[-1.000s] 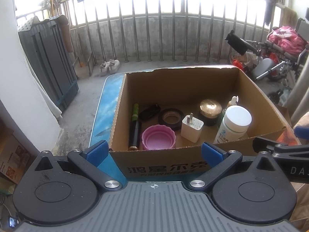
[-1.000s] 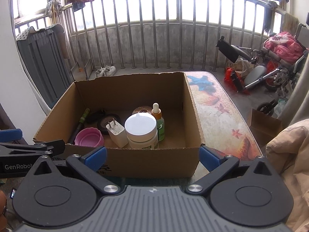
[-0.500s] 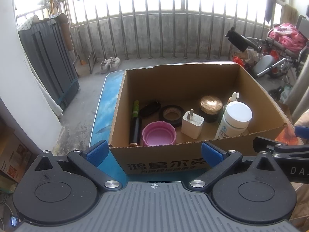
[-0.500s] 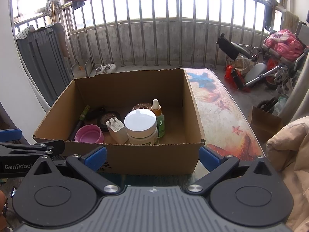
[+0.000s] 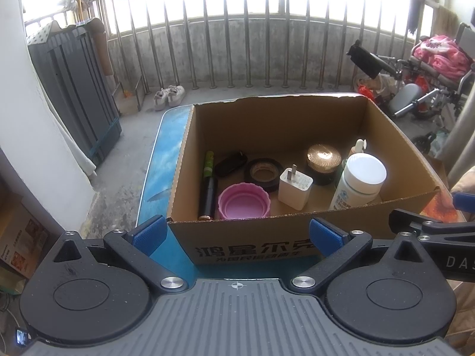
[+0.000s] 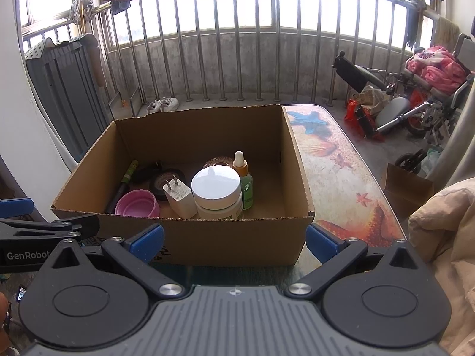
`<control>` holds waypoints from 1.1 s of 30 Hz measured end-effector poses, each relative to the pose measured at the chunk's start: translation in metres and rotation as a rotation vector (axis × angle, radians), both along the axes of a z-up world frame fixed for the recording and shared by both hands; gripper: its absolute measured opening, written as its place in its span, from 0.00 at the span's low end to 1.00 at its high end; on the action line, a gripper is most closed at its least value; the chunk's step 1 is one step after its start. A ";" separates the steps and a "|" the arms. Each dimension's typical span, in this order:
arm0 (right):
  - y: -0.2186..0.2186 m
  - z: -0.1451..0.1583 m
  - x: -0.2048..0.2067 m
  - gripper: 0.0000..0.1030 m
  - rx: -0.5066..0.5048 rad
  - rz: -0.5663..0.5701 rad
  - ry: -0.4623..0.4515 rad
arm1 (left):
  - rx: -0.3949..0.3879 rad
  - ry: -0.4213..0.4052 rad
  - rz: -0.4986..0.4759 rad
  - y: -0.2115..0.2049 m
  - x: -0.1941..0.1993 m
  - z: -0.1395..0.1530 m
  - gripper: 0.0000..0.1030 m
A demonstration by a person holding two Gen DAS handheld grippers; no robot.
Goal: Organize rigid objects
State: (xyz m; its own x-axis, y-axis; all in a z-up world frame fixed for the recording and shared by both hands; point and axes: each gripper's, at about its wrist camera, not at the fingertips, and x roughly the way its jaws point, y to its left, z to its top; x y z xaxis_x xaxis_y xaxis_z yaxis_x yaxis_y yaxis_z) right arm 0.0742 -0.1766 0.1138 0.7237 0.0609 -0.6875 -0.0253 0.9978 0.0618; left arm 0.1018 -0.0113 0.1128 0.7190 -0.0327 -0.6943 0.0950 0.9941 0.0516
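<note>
Holding both grippers level in front of a cardboard box point(image 5: 276, 124) on the patterned surface point(image 6: 335, 175), nothing grasped. Left gripper point(image 5: 236, 233): fingers released, spread wide, blue pads just short of the box's near wall. Right gripper point(image 6: 234, 238): fingers likewise released and empty, flanking the near wall.

Box contents, left to right:
- green-and-black marker point(image 5: 208, 184), lying along the left wall
- dark oval case point(image 5: 231, 163), touching the marker's far end
- pink ribbed lid point(image 5: 244, 201), open side up, near the front wall
- black tape roll point(image 5: 263, 173), lying flat behind the lid
- white plug adapter point(image 5: 295, 188), prongs up, tilted
- round gold-topped jar point(image 5: 324, 160), behind the adapter
- white-capped bottle point(image 5: 359, 182), upright
- dropper bottle point(image 6: 244, 178) with green liquid, upright, just beside the white-capped bottle

Beyond the surface: metal railing point(image 6: 237, 44), folded wheelchair point(image 6: 415, 101)
</note>
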 end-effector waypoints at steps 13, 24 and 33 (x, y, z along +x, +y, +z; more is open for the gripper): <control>0.000 0.000 0.000 1.00 0.000 0.000 0.001 | 0.001 0.004 0.004 -0.002 -0.002 -0.001 0.99; 0.000 0.001 -0.002 1.00 0.001 -0.001 0.002 | 0.002 0.004 0.005 -0.002 -0.002 -0.001 0.99; 0.000 0.000 -0.002 1.00 0.002 -0.002 0.004 | 0.003 0.010 0.009 -0.004 -0.003 -0.003 0.99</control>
State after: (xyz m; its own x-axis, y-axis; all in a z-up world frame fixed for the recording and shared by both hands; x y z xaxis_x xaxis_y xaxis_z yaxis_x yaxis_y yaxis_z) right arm 0.0718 -0.1770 0.1139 0.7212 0.0606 -0.6901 -0.0228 0.9977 0.0637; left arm 0.0988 -0.0149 0.1099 0.7126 -0.0240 -0.7012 0.0861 0.9949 0.0535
